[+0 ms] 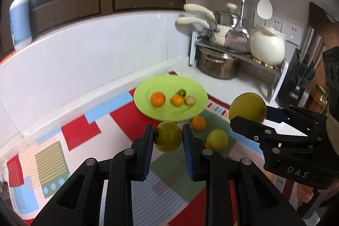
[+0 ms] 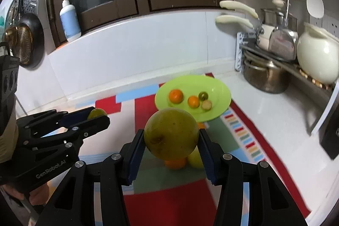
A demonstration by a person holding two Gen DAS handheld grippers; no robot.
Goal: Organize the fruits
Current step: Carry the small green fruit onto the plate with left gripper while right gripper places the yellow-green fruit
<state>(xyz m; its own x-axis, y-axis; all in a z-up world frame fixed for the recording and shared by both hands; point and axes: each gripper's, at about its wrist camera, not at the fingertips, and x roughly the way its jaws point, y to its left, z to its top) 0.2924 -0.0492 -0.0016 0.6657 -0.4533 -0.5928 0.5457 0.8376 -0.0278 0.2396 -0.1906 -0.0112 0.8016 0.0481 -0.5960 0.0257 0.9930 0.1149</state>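
My left gripper is shut on a small yellow-green fruit, held above the patterned mat. My right gripper is shut on a larger yellow-green fruit; the left wrist view shows that fruit and the right gripper at the right. The left gripper with its small fruit shows at the left of the right wrist view. A lime-green plate further back holds two oranges and two small fruits. On the mat lie an orange and a yellow-green fruit.
A dish rack with pots, a white jar and pan handles stands at the back right. A knife block is at the far right. A pump bottle sits on the window ledge. A strainer hangs at the left wall.
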